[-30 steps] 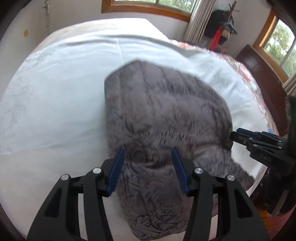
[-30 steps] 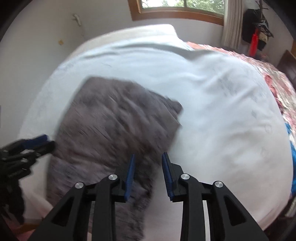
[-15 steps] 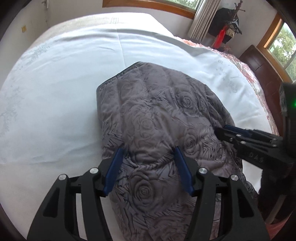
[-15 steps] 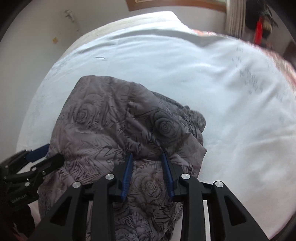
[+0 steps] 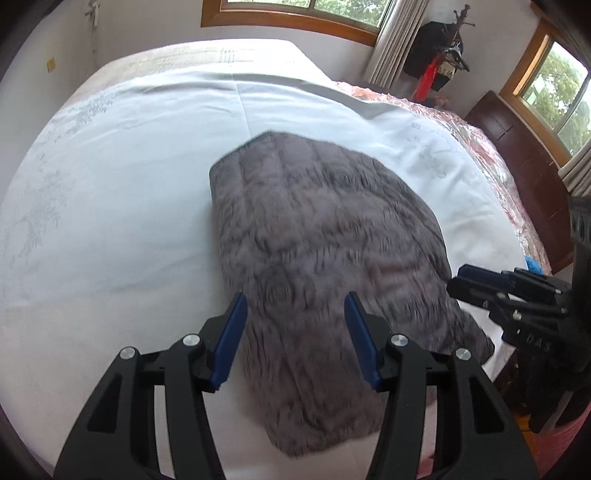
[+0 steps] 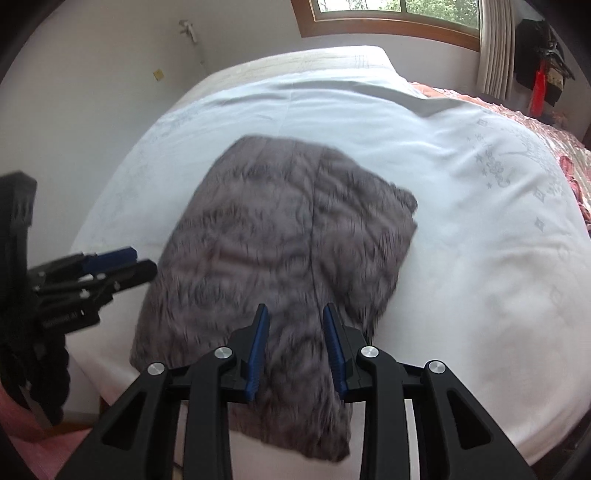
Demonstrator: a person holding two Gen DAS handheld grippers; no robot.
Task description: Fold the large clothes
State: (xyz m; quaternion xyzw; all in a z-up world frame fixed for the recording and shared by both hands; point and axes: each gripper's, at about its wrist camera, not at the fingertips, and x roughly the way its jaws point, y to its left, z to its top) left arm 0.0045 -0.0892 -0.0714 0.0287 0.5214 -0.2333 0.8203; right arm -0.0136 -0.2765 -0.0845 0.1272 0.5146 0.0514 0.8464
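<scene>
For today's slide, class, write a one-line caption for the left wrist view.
Open left claw above a folded grey garment on a white bedsheet, right claw alongside.

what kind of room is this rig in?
Most likely a bedroom in a home. A gray garment lies on a wide bed with a white sheet, wood-framed windows with curtains line the walls, and a dark wooden headboard stands at the bed's far side.

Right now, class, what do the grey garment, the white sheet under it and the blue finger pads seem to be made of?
Garment: soft quilted fabric, probably padded; stitched channels and a faint dark pattern, matte, though blurred.
Sheet: thin woven cloth, likely cotton; a crease line and pale printed motifs.
Pads: probably rubber or plastic; the ones in the right view look ribbed.
</scene>
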